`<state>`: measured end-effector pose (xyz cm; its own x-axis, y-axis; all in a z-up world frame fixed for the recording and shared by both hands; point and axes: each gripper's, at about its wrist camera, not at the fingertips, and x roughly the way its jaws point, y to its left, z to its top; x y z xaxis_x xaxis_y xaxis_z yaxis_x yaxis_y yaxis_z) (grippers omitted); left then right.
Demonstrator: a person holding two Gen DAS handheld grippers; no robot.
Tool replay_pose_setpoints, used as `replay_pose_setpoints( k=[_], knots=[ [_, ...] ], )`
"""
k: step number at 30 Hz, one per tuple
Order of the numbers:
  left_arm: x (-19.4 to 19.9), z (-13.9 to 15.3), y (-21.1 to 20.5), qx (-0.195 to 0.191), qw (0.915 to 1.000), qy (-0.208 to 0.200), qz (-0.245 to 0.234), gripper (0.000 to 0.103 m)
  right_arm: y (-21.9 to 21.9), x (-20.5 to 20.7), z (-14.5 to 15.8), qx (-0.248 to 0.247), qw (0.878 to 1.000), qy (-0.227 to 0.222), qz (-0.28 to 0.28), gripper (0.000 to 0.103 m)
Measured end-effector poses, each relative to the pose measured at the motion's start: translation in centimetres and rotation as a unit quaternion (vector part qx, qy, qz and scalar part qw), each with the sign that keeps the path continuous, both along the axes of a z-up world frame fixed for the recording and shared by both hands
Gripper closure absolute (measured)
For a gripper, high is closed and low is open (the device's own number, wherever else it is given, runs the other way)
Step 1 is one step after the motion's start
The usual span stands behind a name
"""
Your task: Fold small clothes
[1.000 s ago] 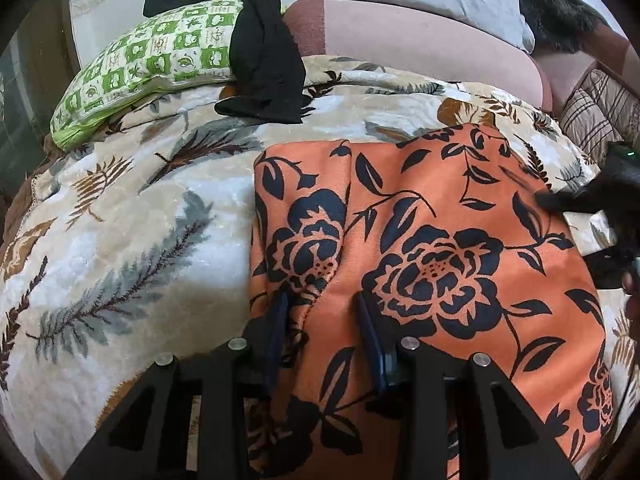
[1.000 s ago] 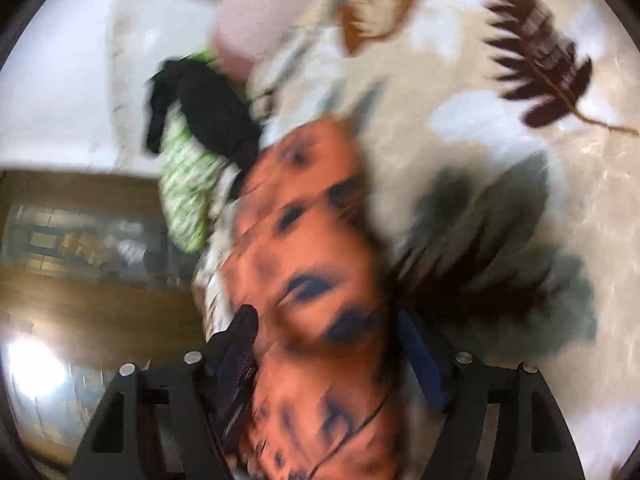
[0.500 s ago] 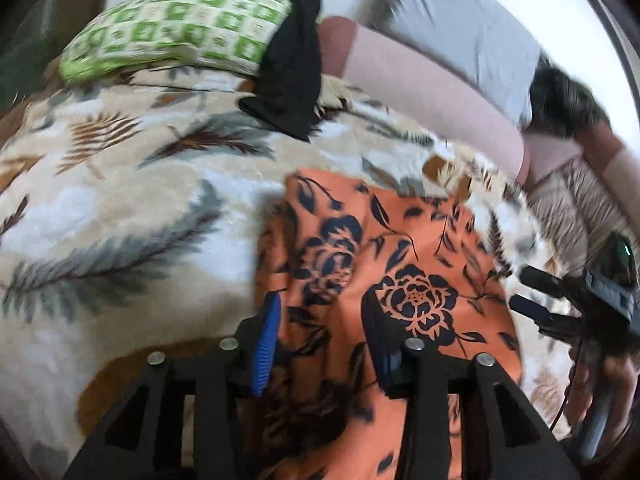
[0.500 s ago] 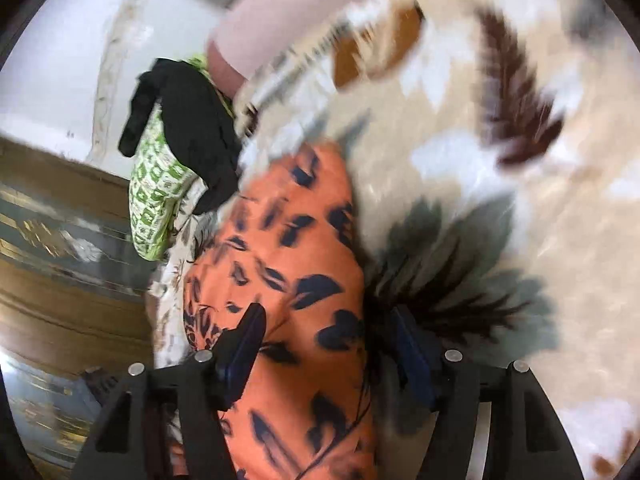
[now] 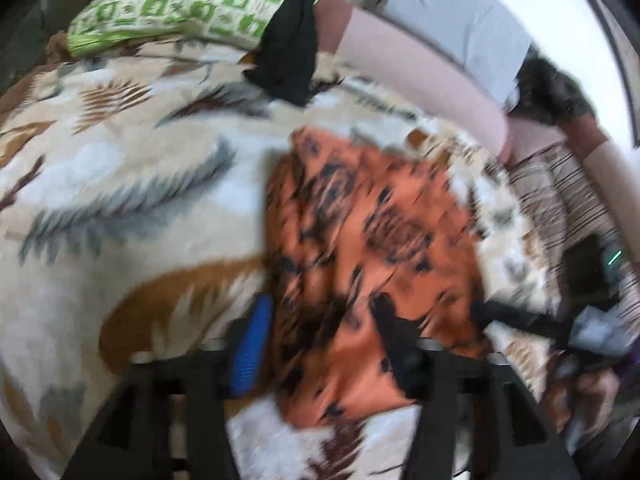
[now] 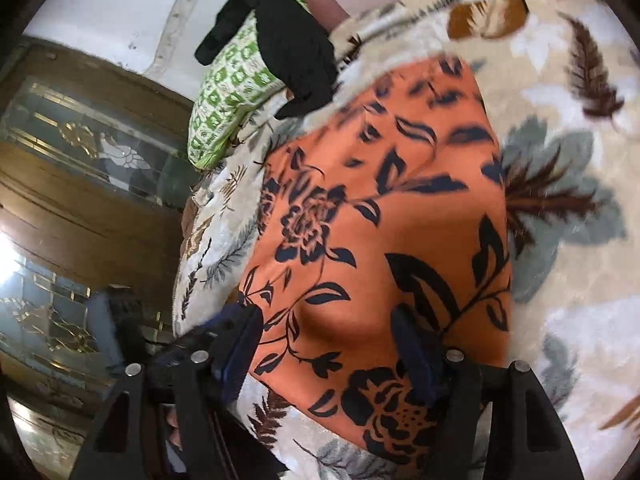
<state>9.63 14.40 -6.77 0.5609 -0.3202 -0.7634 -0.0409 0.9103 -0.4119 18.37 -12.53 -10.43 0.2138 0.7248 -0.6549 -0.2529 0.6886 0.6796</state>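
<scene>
On the bed (image 5: 120,208), the orange floral garment (image 5: 372,232) lay flat. Left gripper (image 5: 320,332) jaws had just been opening and released it; right gripper (image 6: 328,340) jaws stood apart above it.

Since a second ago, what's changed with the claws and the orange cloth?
The left claw has just been opening, letting go of the orange cloth, and both claws have pulled back from it. The right claw stays open above the cloth, which lies flat on the blanket. The pillow and black garment haven't moved.
</scene>
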Motion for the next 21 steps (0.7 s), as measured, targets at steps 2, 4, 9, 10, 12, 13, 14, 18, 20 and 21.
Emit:
replay_pose_setpoints(
  k=[2, 4, 9, 10, 12, 13, 14, 18, 20, 21],
  knots=[
    [2.5, 0.2, 0.8, -0.037, 0.9993, -0.001, -0.002, 0.036, 0.2, -0.2, -0.9, 0.011, 1.0, 0.016, 0.002, 0.033],
    [5.8, -1.2, 1.5, -0.064, 0.9976, 0.025, 0.003, 0.036, -0.9, -1.1, -1.3, 0.026, 1.0, 0.013, -0.004, 0.033],
    [11.5, -4.8, 1.7, -0.09, 0.9941, 0.06, 0.0, 0.039, -1.1, -1.6, -1.2, 0.033, 0.999, 0.009, 0.002, 0.033],
    [12.1, -5.3, 1.8, -0.103, 0.9928, 0.062, 0.002, 0.046, -1.4, -1.7, -1.3, 0.038, 0.999, 0.01, 0.001, 0.033],
    [12.5, -6.0, 2.3, -0.115, 0.9911, 0.067, 0.009, 0.078, -1.5, -1.7, -1.6, 0.049, 0.999, 0.013, 0.0, 0.033],
    [12.3, -6.3, 2.6, -0.125, 0.99, 0.062, 0.022, 0.08, -1.9, -1.8, -1.7, 0.052, 0.999, 0.013, 0.003, 0.033],
    [11.9, -6.4, 2.4, -0.115, 0.9915, 0.056, 0.025, 0.081, -1.8, -1.8, -1.7, 0.054, 0.998, 0.012, 0.005, 0.033],
    [11.9, -7.5, 2.5, -0.12, 0.9913, 0.049, 0.022, 0.077, -1.2, -1.9, -1.8, 0.041, 0.999, 0.01, 0.015, 0.033],
    [11.6, -6.7, 2.9, -0.125, 0.9905, 0.052, 0.021, 0.07, -1.1, -1.9, -1.6, 0.037, 0.999, 0.011, 0.012, 0.033],
    [11.1, -5.8, 2.7, -0.106, 0.993, 0.048, 0.017, 0.07, -1.2, -2.0, -1.5, 0.038, 0.999, 0.014, 0.011, 0.033]
  ],
)
